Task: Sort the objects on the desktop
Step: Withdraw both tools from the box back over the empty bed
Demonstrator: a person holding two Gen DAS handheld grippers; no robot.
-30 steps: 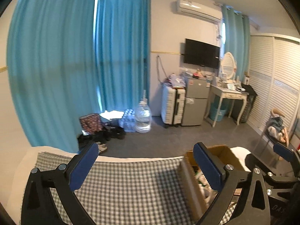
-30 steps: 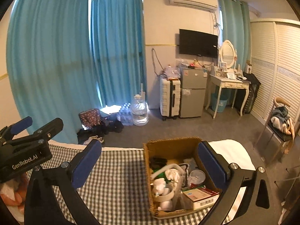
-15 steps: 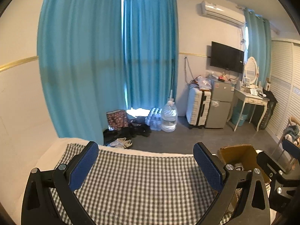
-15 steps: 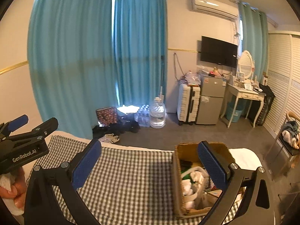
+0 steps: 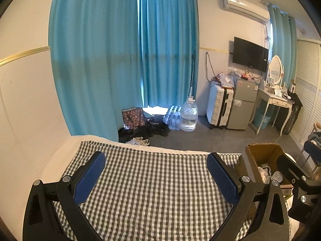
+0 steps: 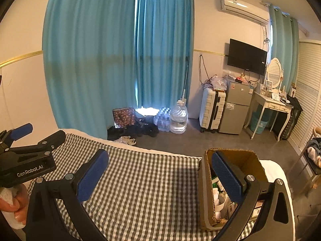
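A brown cardboard box stands on the right part of a black-and-white checked cloth. It holds several white items and small cartons. My right gripper is open and holds nothing. Its right finger hangs over the box's open top, its left finger over bare cloth. My left gripper is also open with nothing in it, above the bare cloth to the left of the box. In the right wrist view the left gripper shows at the far left, held by a hand.
The cloth covers a white table whose far edge drops to a grey floor. Beyond are teal curtains, shoes and a water jug, a suitcase, a small fridge and a dressing table.
Both views have swung to the left. The box has slid toward the right edge of each view and more bare cloth shows. Both grippers have stayed open.
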